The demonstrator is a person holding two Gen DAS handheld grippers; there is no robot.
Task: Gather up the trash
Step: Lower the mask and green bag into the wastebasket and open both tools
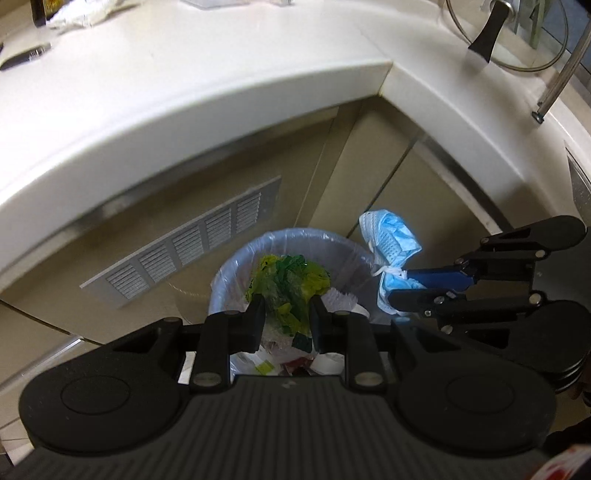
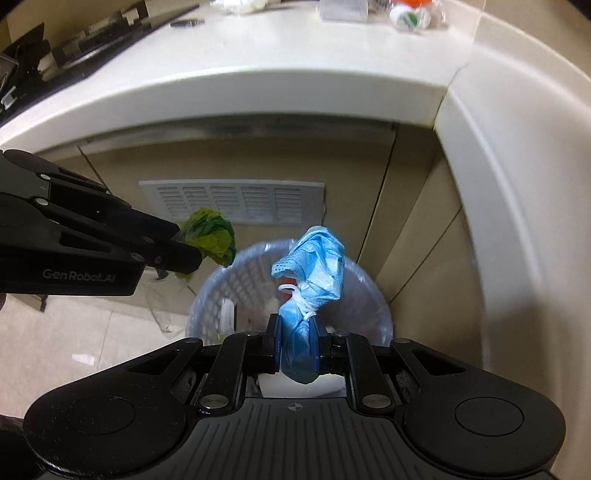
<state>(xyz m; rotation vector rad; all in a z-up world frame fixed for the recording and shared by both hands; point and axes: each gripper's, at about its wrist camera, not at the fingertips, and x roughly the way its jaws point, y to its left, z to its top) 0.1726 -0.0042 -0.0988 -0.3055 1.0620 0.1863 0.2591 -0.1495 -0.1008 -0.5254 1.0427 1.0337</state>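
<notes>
My left gripper [image 1: 286, 314] is shut on a crumpled green and yellow wrapper [image 1: 291, 286], which hangs right over the open bin [image 1: 236, 254]. The bin is a round white basket lined with a clear bag, on the floor in the cabinet corner, with paper and scraps inside. My right gripper [image 2: 295, 347] is shut on a bunched blue face mask [image 2: 314, 273] with white ear loops, above the same bin [image 2: 369, 306]. From the left wrist camera the right gripper [image 1: 400, 286] holds the mask [image 1: 391, 240] at the bin's right rim. In the right wrist view the left gripper [image 2: 186, 245] carries the wrapper [image 2: 210, 236] by the bin's left rim.
A white L-shaped counter [image 1: 207, 99] overhangs the bin. On it lie a glass lid [image 1: 495, 33], crumpled plastic [image 1: 79, 13], a stove [image 2: 74, 48] and small containers [image 2: 406, 16]. A white vent grille [image 1: 184, 243] sits in the cabinet front behind the bin. Pale tiles [image 2: 74, 339] lie left.
</notes>
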